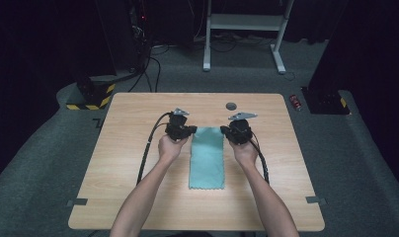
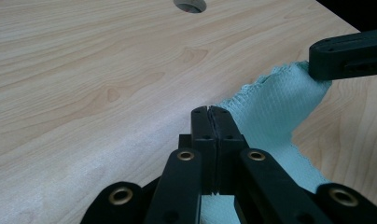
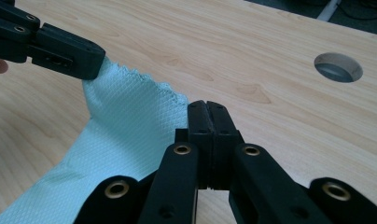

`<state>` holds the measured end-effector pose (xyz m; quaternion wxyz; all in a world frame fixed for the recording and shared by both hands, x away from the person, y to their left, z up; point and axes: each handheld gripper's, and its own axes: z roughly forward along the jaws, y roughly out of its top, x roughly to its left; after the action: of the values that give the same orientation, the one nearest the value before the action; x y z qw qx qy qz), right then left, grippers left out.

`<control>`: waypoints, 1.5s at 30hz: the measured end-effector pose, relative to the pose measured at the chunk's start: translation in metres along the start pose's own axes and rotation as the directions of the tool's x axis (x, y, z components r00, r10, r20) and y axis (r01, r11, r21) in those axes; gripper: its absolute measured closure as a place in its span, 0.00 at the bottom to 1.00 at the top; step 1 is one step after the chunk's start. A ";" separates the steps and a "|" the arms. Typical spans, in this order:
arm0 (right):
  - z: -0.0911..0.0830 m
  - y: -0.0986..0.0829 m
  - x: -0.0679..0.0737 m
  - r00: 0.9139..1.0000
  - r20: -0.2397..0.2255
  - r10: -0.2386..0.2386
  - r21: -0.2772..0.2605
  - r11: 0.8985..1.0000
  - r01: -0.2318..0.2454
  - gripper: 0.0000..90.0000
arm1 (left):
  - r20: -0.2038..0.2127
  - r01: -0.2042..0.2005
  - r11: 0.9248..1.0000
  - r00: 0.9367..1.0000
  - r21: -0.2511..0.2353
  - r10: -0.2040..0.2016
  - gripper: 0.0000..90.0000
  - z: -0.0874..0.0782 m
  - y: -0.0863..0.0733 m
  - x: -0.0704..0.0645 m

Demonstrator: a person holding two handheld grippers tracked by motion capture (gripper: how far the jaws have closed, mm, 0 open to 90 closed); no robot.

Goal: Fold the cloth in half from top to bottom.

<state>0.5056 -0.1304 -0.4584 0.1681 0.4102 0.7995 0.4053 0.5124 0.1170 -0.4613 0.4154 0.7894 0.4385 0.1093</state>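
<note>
A long teal cloth (image 1: 207, 157) lies lengthwise on the wooden table (image 1: 128, 148), its near end flat and its far edge held between the two grippers. My left gripper (image 1: 189, 130) is shut on the far left corner of the cloth (image 2: 270, 112); its jaws (image 2: 210, 112) are pressed together. My right gripper (image 1: 226, 131) is shut on the far right corner of the cloth (image 3: 130, 116); its jaws (image 3: 207, 107) are closed tight. The far edge is lifted slightly off the wood and sags between the two grips. Each gripper view also shows the other gripper's jaw on its corner.
A round cable hole (image 1: 231, 105) sits in the table just beyond the grippers. Cables trail back from both grippers along the forearms. A white desk frame (image 1: 242, 29) stands on the carpet behind the table, and a red can (image 1: 296, 101) lies on the floor at the right.
</note>
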 end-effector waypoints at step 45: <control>-0.016 -0.048 0.023 0.996 -0.073 -0.058 0.046 0.997 0.062 1.00 | 0.032 -0.087 0.995 0.996 0.039 0.086 0.99 -0.014 -0.046 -0.026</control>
<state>0.4571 -0.1369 -0.4848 0.1414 0.3751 0.8265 0.3952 0.4621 0.1165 -0.4820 0.4010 0.8174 0.3997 0.1065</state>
